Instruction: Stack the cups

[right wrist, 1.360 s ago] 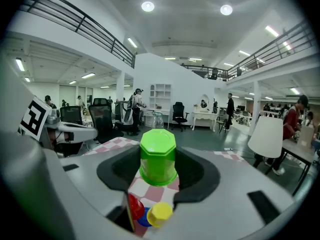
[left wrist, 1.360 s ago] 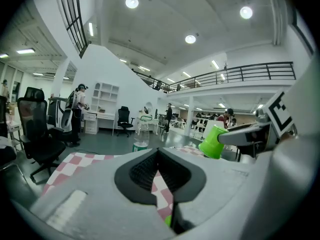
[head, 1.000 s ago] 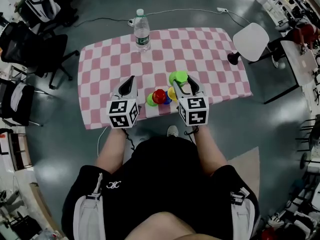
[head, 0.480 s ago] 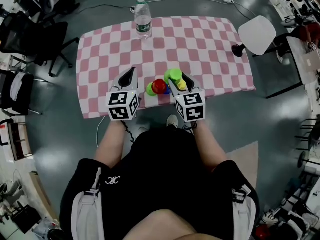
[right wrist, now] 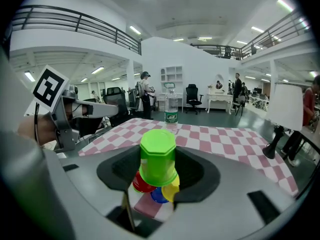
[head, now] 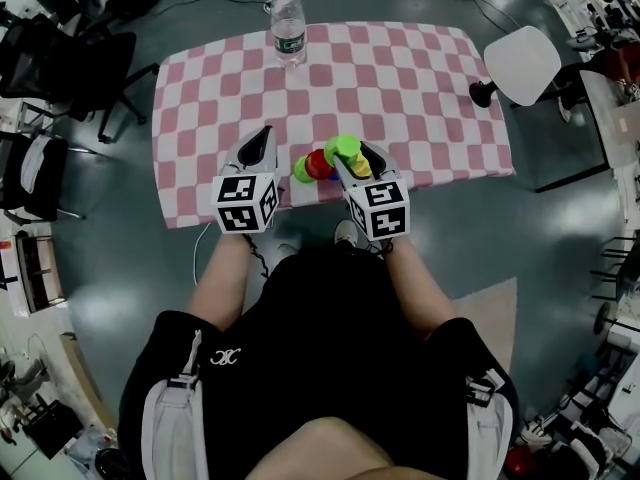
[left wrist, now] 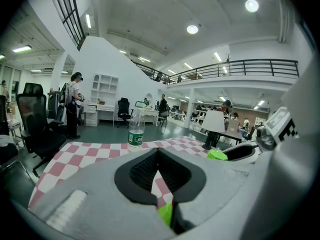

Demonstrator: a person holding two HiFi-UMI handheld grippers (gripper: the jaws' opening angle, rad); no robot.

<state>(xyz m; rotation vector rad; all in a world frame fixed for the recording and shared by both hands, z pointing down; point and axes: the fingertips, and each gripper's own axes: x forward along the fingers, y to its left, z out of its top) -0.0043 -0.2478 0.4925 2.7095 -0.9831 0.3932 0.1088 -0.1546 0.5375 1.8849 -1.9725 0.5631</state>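
The left gripper (head: pixel 261 139) is held over the checked cloth (head: pixel 200 98), its jaws closed together on nothing. Beside it, lime (head: pixel 301 171), red (head: pixel 318 163), blue (right wrist: pixel 159 196) and yellow (right wrist: pixel 173 189) cups are clustered. An upturned green cup (right wrist: pixel 158 156) is clamped in the right gripper (head: pixel 352 156), just above them.

On your left gripper (left wrist: pixel 157 150), the jaw tips meet, gripping nothing. From the tips, the water bottle (left wrist: pixel 135 129) stands at 11 o'clock, the green cup (left wrist: pixel 217 154) at 3 o'clock.
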